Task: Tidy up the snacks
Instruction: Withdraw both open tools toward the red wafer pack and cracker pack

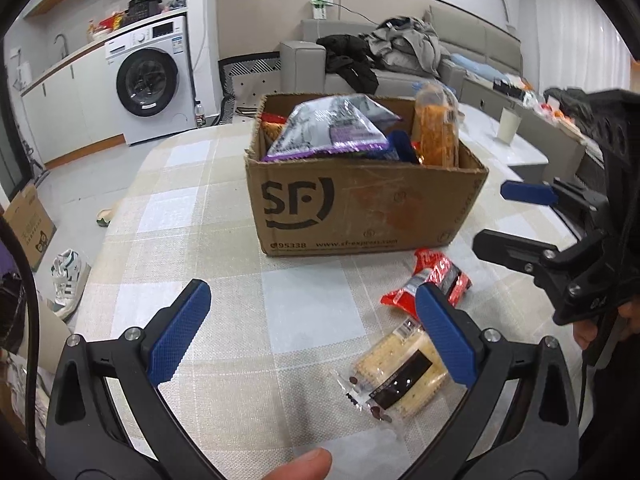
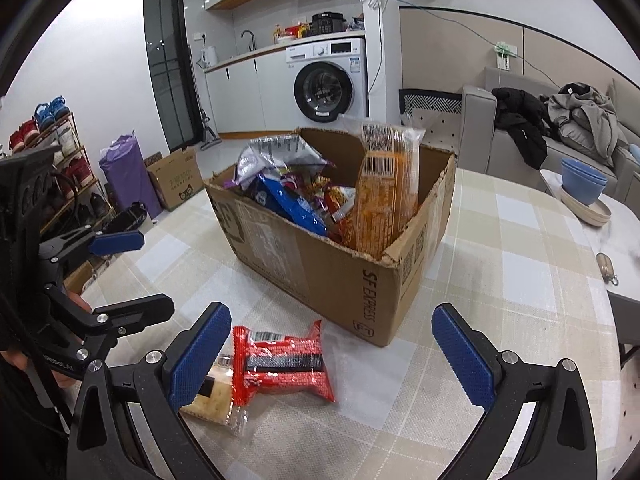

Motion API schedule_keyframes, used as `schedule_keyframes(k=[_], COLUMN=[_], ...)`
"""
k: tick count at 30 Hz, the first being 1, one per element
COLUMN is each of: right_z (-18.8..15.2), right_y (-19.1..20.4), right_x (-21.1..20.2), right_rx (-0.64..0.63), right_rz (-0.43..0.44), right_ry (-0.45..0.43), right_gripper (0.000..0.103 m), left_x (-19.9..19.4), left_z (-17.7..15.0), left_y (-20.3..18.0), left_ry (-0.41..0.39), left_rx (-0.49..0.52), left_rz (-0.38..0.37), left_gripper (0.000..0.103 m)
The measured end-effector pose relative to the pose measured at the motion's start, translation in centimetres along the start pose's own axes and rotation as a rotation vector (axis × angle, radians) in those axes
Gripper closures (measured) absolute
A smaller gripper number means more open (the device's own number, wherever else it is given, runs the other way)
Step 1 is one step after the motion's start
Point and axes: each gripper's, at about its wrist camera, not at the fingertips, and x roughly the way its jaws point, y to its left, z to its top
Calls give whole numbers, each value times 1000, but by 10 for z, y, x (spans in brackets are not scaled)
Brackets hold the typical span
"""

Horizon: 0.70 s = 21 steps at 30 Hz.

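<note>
Hovering with fingers spread and holding nothing, the left gripper [image 1: 312,312] and right gripper [image 2: 332,334] flank 2 snacks: cracker pack [image 1: 400,376] and red packet [image 2: 284,364] lying before the cardboard box [image 1: 360,208].

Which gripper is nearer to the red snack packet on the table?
Right. The right gripper hangs open with the red snack packet between its fingers; the left gripper, also open, is beside it, over the cracker packet.

Your fingers [image 1: 180,332] carry rough blue plastic pads, matt corrugated cardboard box [image 1: 360,208], glossy red plastic wrapper [image 2: 280,364], woven checked cloth over bench [image 1: 200,240]
</note>
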Motion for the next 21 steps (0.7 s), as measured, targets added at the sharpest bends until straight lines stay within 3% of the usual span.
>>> schedule_keyframes(k=[8, 21], right_z=[-11, -23], right_y=[0, 16], right_x=[24, 44], right_rx=[-4, -25], right_rz=[-3, 56], right_ry=[98, 174], right_gripper=[1, 1], left_x=[8, 23], left_z=[-7, -14], left_y=[-12, -3], left_ry=[41, 90], left_rx=[102, 120], left_rz=[15, 16], left_gripper=[1, 1])
